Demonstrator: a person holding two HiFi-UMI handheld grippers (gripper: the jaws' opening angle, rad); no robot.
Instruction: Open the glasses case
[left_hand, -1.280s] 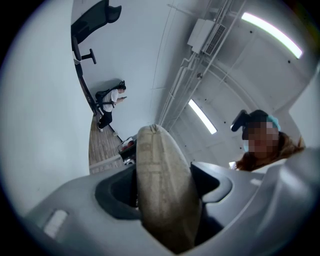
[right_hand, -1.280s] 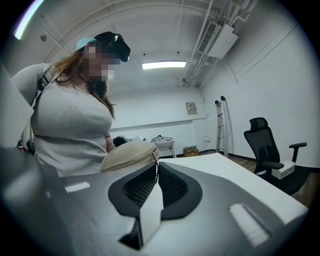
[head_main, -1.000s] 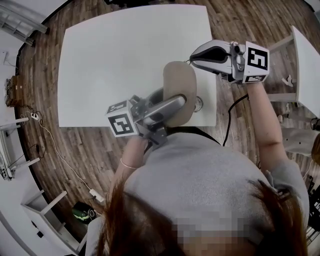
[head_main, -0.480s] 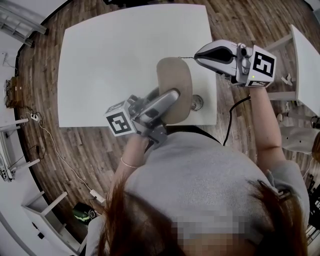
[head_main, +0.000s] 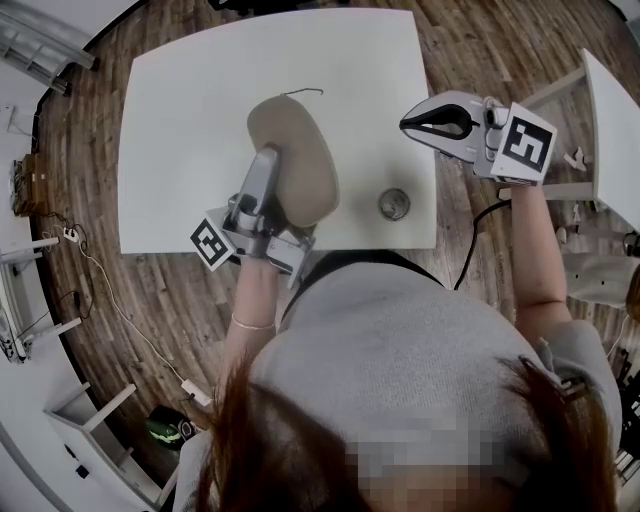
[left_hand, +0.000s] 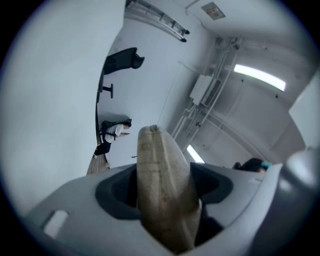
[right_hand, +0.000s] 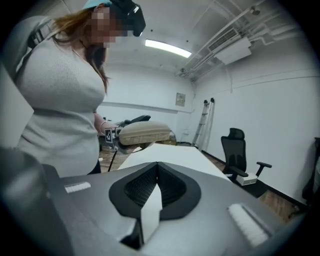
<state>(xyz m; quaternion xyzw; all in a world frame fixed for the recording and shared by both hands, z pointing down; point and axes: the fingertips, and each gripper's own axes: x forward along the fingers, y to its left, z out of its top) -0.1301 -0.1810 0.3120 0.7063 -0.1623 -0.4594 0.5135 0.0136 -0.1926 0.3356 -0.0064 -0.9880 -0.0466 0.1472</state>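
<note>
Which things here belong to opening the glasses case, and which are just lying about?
Belong to the job:
- beige oval fabric glasses case, clamped in the left gripper
- right gripper, shut and empty

Just lying about:
- small round grey object on the white table
- black office chair across the room

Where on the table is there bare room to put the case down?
The table's whole left half and far edge are bare. The near right corner is tighter: a small round object sits there, with the right tongs by the right edge.
</note>
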